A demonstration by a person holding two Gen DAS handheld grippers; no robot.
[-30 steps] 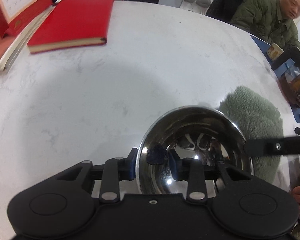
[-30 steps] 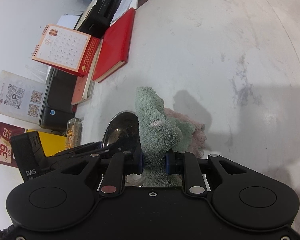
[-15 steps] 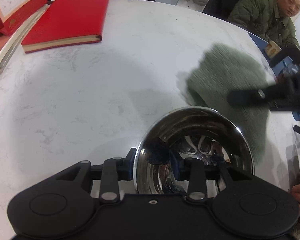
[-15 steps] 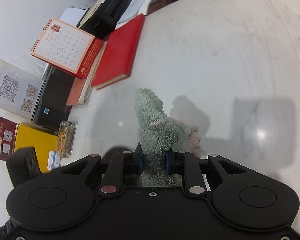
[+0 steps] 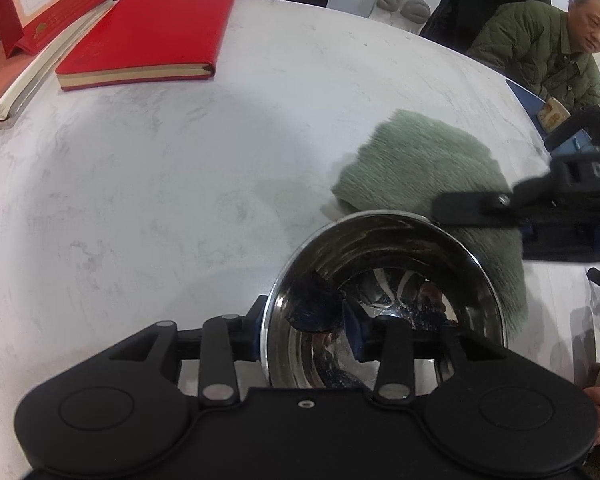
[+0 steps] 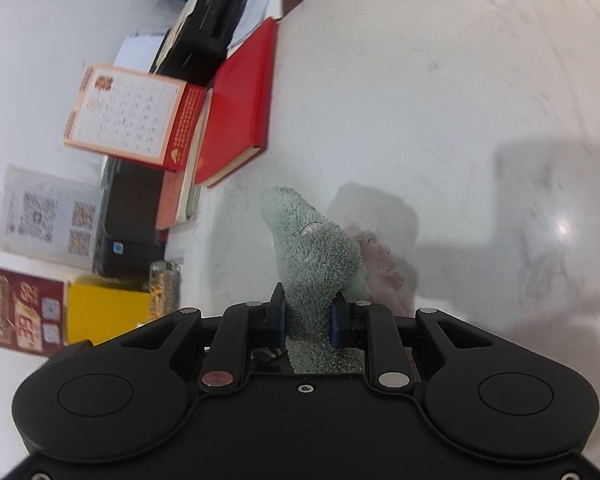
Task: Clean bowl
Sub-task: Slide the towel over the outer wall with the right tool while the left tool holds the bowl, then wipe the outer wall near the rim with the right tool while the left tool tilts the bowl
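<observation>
Gripping the bowl (image 5: 384, 304) rim, left gripper (image 5: 304, 328) is steadying it while right gripper (image 6: 308, 316), clamping the cloth (image 6: 316, 256), is hovering at two o'clock, likely needing to dip inside.

You can read "DA" in white on the right gripper (image 5: 480, 208) body. Your calendar (image 6: 124, 120) grid, QR sheet (image 6: 44, 216) and red poster (image 6: 16, 308) stay too blurred to read.

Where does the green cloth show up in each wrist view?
Left wrist: green cloth right of centre, behind the steel bowl, under the right gripper.
Right wrist: centre, pinched upright between that gripper's jaws.
Shared landmark: red book, upper left in both.
</observation>
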